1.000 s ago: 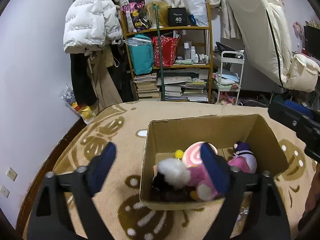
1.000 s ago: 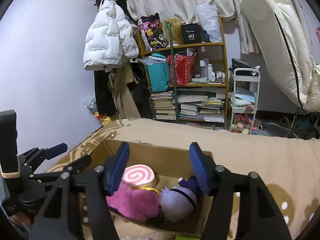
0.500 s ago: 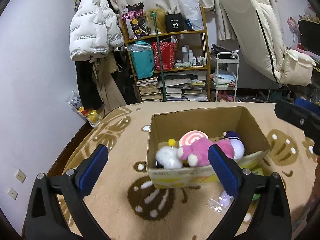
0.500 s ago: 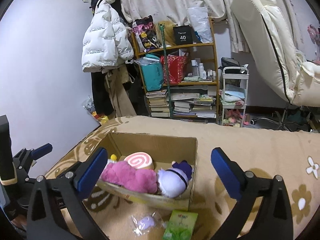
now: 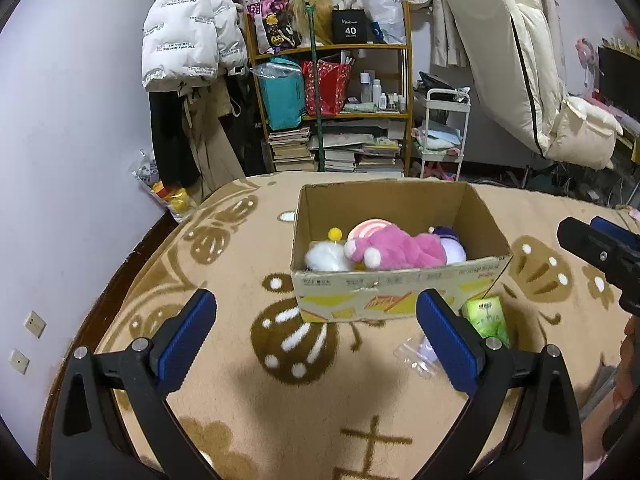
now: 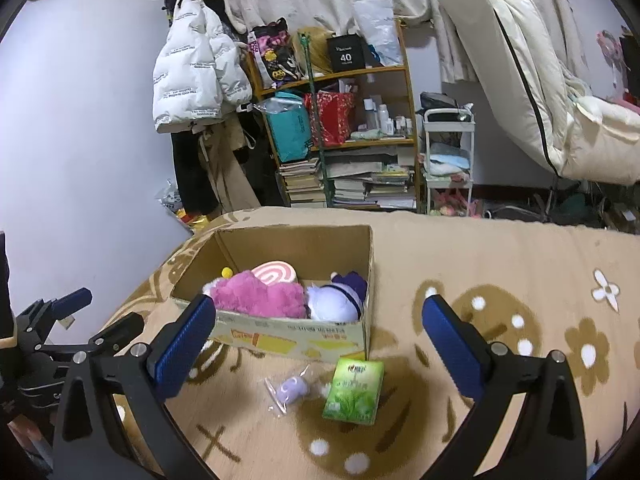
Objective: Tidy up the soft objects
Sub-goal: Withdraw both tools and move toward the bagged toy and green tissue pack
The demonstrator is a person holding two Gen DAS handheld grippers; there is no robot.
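An open cardboard box stands on the tan patterned blanket. It holds a pink plush, a white plush, a purple-white plush and a pink swirl cushion. A green tissue pack and a small purple item in clear wrap lie in front of the box. My left gripper is open and empty, near the box front. My right gripper is open and empty above the tissue pack.
The blanket covers a bed whose left edge drops toward the wall. Behind stand a cluttered shelf, a white cart, hanging coats and a leaning mattress.
Both grippers have pulled back and away from the box and opened wider. The pink plush now lies loose in the box. The tissue pack and wrapped item have come into view.
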